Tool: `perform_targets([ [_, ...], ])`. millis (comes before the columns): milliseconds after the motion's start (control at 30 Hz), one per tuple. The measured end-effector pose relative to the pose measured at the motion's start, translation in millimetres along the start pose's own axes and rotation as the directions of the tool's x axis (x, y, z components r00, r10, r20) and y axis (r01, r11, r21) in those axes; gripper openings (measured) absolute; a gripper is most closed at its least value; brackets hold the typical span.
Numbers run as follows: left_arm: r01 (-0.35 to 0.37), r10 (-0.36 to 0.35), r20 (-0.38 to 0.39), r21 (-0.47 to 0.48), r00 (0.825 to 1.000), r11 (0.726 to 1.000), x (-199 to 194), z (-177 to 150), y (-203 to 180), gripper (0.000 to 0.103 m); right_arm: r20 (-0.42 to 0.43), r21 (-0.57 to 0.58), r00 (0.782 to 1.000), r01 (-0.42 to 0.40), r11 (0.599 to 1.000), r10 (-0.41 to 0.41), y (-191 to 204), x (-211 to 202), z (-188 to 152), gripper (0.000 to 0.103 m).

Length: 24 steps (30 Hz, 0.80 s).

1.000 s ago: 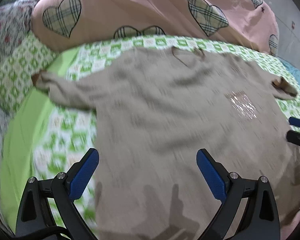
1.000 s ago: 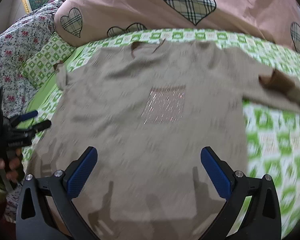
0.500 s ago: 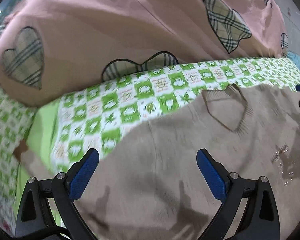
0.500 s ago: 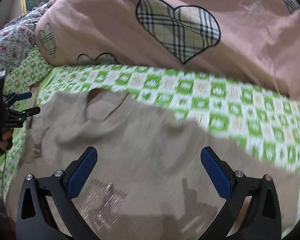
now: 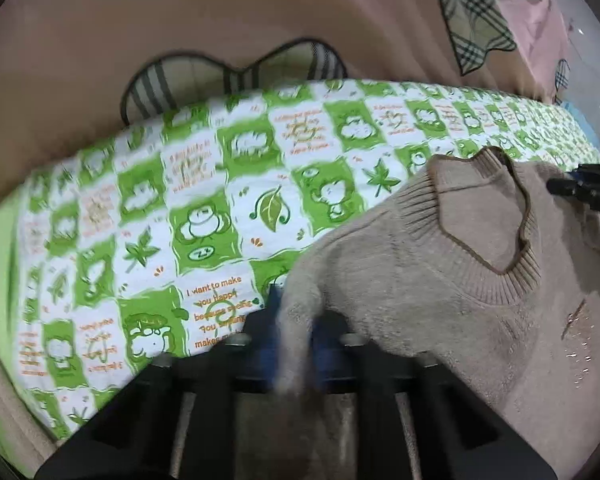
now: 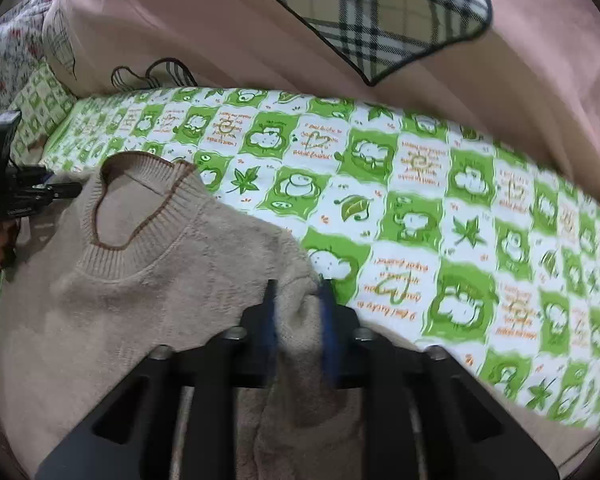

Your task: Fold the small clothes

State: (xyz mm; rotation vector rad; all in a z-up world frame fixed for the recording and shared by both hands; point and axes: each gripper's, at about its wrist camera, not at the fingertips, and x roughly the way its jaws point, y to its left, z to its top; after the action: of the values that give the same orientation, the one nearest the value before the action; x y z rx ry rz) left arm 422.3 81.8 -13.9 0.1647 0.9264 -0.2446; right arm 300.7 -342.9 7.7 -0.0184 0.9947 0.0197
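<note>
The left gripper pinches a ridge of the beige sweater at one shoulder, and the right gripper pinches the other shoulder in the same way; the right jaws are closing at this moment with the knit bunched between them. The sweater lies front up on the green-and-white checked bed sheet, its collar between the two grips and pointing toward the far edge of the bed, where a pink quilt with plaid hearts is heaped.

The risk, as I judge it, is a shallow bite. Each pinch looks to hold only a small fold of thick knit, so a lift could let one shoulder slide out and the fold would come out crooked. A pad could also catch only the top layer, leaving the back behind. Pulling the hands apart could stretch the collar.

A second ago both grippers stood wide open above the sweater's lower half, with the whole garment in view; they have since travelled up to the shoulders and clamped.
</note>
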Motion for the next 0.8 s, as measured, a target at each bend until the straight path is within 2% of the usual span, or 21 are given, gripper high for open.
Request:
perform_targets([
  [67, -0.042, 0.042, 0.033, -0.011, 0.999, 0.999, -9, -1, -2, 0.007, 0.028, 0.019, 1.0, 0.014, 1.0, -0.014, -4, -8, 0, 0.013],
  [167, -0.082, 0.089, 0.085, -0.088, 0.992, 0.993, -23, 4, 10, 0.007, 0.107, 0.074, 0.993, 0.048, 0.996, -0.056, -16, -31, 2, 0.011],
  [233, -0.122, 0.129, 0.069, -0.099, 0.989, 0.988, -16, 6, 11, 0.007, 0.121, 0.118, 0.99, 0.059, 0.991, -0.073, -24, -31, 3, 0.011],
  [333, -0.181, 0.185, 0.029, -0.098, 0.982, 0.979, 5, 4, 8, 0.007, 0.086, 0.128, 0.991, 0.096, 0.987, -0.107, -24, -10, 2, 0.011],
  [467, -0.17, 0.174, 0.011, -0.157, 0.985, 0.973, 22, 7, 9, 0.008, 0.083, 0.172, 0.989, 0.105, 0.979, -0.121, -27, 1, 2, 0.011],
  [500, -0.163, 0.166, 0.003, -0.166, 0.986, 0.973, 23, 8, 9, 0.009, 0.087, 0.18, 0.989, 0.102, 0.978, -0.12, -28, 1, 3, 0.012],
  [567, -0.157, 0.159, -0.004, -0.179, 0.987, 0.971, 22, 10, 6, 0.018, 0.086, 0.181, 0.99, 0.099, 0.979, -0.116, -28, -1, 5, 0.017],
  [633, -0.143, 0.146, 0.002, -0.195, 0.989, 0.97, 10, 15, 14, 0.025, 0.096, 0.206, 0.99, 0.077, 0.976, -0.098, -27, -9, 7, 0.04],
  [667, -0.147, 0.151, 0.007, -0.204, 0.988, 0.968, 3, 14, 14, 0.033, 0.109, 0.218, 0.989, 0.071, 0.973, -0.096, -28, -18, 4, 0.045],
  [733, -0.164, 0.175, 0.027, -0.228, 0.984, 0.96, -16, 8, 15, 0.042, 0.146, 0.242, 0.984, 0.069, 0.968, -0.106, -29, -44, -5, 0.049],
  [800, -0.142, 0.16, 0.047, -0.26, 0.986, 0.955, -38, -3, 11, 0.047, 0.185, 0.267, 0.978, 0.044, 0.963, -0.096, -31, -72, -18, 0.049],
])
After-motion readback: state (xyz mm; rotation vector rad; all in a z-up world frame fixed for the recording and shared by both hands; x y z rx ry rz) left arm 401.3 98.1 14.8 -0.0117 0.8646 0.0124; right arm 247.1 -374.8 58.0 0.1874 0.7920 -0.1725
